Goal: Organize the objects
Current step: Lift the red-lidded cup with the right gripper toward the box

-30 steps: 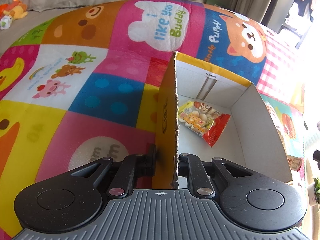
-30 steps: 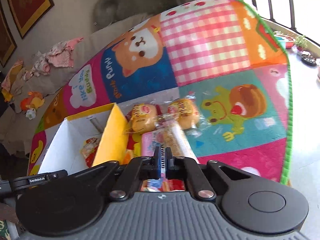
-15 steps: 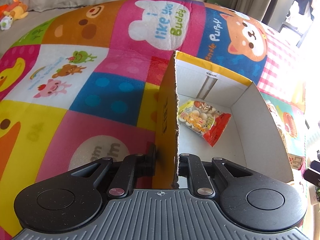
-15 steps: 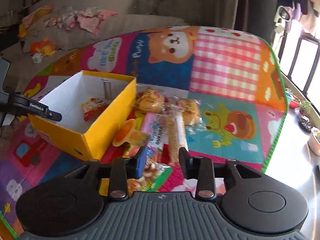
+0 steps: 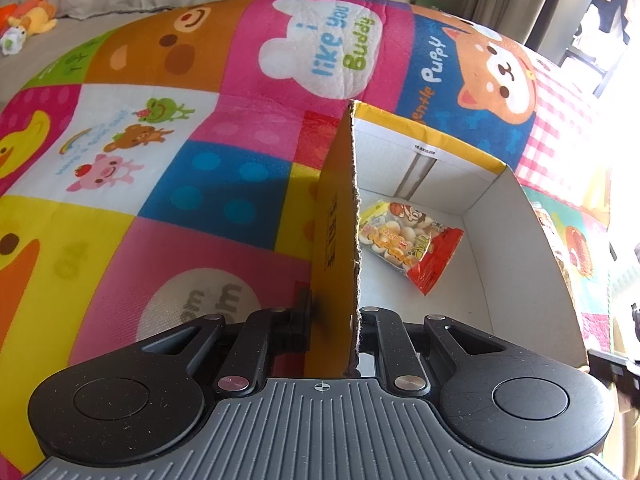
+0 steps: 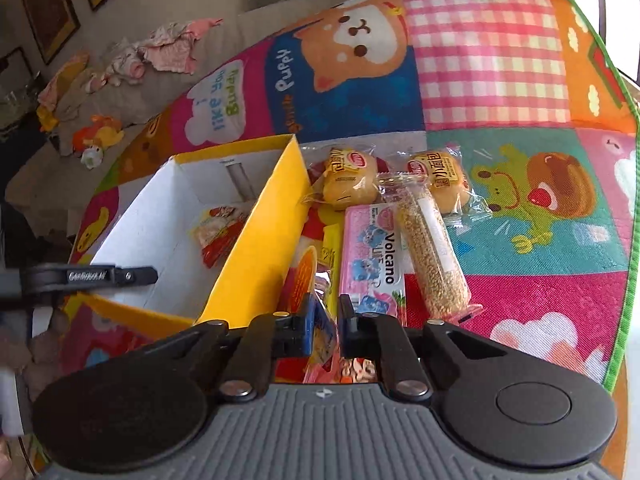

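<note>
My left gripper (image 5: pixel 335 320) is shut on the near wall of the yellow cardboard box (image 5: pixel 334 240), one finger inside and one outside. A red and yellow snack bag (image 5: pixel 408 240) lies on the box's white floor. In the right wrist view the same box (image 6: pixel 256 248) stands at the left, with loose snacks beside it: a pink Volcano pack (image 6: pixel 372 248), a clear tube of grains (image 6: pixel 434 256) and two wrapped buns (image 6: pixel 350 184). My right gripper (image 6: pixel 327 326) is closing, its pads pressing on the thin edge of a colourful snack packet (image 6: pixel 323 334).
Everything sits on a bright cartoon play mat (image 6: pixel 492 80); its green edge (image 6: pixel 624 280) runs down the right. A grey sofa (image 6: pixel 160 92) with clothes and soft toys lies behind. One finger of the left gripper (image 6: pixel 120 276) reaches over the box's near corner.
The right gripper opened, shifted and rolled over the snack pile, then closed on the colourful packet's edge. The left gripper and the box have stayed still.
</note>
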A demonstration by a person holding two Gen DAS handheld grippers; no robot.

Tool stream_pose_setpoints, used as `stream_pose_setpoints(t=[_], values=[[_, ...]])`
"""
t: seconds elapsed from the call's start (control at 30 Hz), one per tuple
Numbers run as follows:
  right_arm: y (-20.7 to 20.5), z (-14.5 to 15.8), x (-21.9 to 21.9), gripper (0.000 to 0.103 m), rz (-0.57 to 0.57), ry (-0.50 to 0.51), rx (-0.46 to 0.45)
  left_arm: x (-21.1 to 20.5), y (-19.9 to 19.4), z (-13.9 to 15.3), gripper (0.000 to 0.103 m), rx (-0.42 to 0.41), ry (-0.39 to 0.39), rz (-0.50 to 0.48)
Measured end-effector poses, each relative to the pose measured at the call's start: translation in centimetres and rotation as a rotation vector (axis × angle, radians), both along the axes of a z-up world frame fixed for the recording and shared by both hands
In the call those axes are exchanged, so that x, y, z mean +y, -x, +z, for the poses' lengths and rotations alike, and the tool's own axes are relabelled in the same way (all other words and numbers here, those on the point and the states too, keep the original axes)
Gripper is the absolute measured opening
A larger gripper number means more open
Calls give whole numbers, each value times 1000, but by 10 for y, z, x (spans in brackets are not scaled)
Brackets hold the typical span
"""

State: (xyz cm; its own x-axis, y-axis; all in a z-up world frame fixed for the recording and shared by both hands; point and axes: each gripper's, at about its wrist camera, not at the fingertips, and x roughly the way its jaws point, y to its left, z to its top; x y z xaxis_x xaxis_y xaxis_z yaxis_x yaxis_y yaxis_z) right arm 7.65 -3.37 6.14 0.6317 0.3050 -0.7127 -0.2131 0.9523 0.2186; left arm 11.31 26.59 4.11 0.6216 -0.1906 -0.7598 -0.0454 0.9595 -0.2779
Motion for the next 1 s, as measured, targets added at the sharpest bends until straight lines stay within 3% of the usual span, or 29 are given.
stream_pose_setpoints(t=[0.17,0.23,0.3,0.4,0.43,0.63,0.7,0.87,1.0], values=[[46,1,11,10,88,49,62,0,0,0,15,0,-1,2],[65,-3,16,14,158,61,100,0,0,0,15,-1,-2,3],[86,-4,25,33,205,132,84,0,0,0,15,-1,-1,2],[106,0,39,55,230,282,-15,0,0,-1,15,0,3,2],[108,2,43,58,233,313,-49,0,0,-1,15,0,4,3],[89,-7,69,65,227,442,-178,1,0,-1,15,1,8,3],[83,-16,77,73,246,495,-216,1,-1,-1,15,1,7,3],[57,-36,82,74,239,554,-217,1,-1,-1,15,1,7,3],[49,-37,76,75,237,538,-217,1,-2,-1,15,3,0,4]])
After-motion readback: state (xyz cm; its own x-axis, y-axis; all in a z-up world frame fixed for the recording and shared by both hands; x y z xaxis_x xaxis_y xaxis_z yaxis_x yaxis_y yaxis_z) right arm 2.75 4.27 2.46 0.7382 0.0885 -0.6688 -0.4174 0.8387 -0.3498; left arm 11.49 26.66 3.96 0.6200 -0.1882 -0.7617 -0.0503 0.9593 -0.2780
